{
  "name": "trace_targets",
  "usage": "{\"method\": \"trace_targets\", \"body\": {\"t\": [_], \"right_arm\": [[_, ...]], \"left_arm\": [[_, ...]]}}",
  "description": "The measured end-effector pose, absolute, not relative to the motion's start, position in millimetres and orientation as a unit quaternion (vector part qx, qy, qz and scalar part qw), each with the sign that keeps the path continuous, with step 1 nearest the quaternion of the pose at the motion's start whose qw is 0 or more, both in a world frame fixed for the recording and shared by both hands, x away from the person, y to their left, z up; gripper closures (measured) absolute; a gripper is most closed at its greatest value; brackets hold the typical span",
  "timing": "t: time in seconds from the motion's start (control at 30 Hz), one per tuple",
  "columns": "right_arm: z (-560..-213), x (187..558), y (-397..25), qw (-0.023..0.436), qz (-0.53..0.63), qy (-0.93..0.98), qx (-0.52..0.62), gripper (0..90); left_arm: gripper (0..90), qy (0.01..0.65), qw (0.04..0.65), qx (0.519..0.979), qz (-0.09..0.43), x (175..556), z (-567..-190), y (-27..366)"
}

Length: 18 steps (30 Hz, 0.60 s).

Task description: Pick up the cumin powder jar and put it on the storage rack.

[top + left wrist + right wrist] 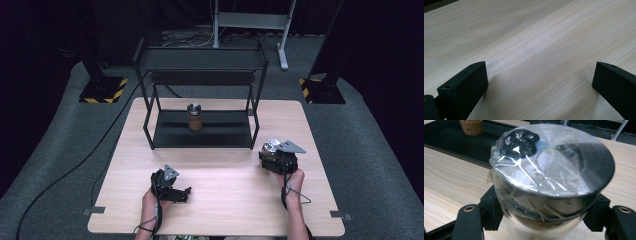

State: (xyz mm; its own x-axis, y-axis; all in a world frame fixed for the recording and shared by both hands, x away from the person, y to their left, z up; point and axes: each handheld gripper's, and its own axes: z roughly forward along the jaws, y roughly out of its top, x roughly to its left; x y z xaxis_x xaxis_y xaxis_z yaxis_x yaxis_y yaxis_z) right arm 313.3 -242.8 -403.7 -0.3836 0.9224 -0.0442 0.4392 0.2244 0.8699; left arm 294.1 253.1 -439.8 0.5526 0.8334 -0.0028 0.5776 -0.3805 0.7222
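My right gripper [272, 156] is squeezed tight on a jar [551, 182] with a shiny lid, held just above the table [225, 210] near the black shelf [202, 131]; my left gripper [541, 82] is wide open, holding nothing, low over the wood. I think I am carrying the jar to the shelf; next I must lift it in gently beside the other jar [194, 117] without bumping it.

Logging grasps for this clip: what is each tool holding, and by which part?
The right tool grips a silver-lidded jar by its body just under the lid. The left tool is open, holding nothing.
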Motion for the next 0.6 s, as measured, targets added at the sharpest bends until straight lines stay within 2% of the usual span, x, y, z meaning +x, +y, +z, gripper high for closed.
{"method": "trace_targets", "body": {"t": [0.6], "right_arm": [[-402.5,323.1,-230.1,0.285,0.412,0.734,0.458,30.3]], "left_arm": [[0.0,0.435,0.346,0.811,0.185,294.1,-439.6,253.1]]}}
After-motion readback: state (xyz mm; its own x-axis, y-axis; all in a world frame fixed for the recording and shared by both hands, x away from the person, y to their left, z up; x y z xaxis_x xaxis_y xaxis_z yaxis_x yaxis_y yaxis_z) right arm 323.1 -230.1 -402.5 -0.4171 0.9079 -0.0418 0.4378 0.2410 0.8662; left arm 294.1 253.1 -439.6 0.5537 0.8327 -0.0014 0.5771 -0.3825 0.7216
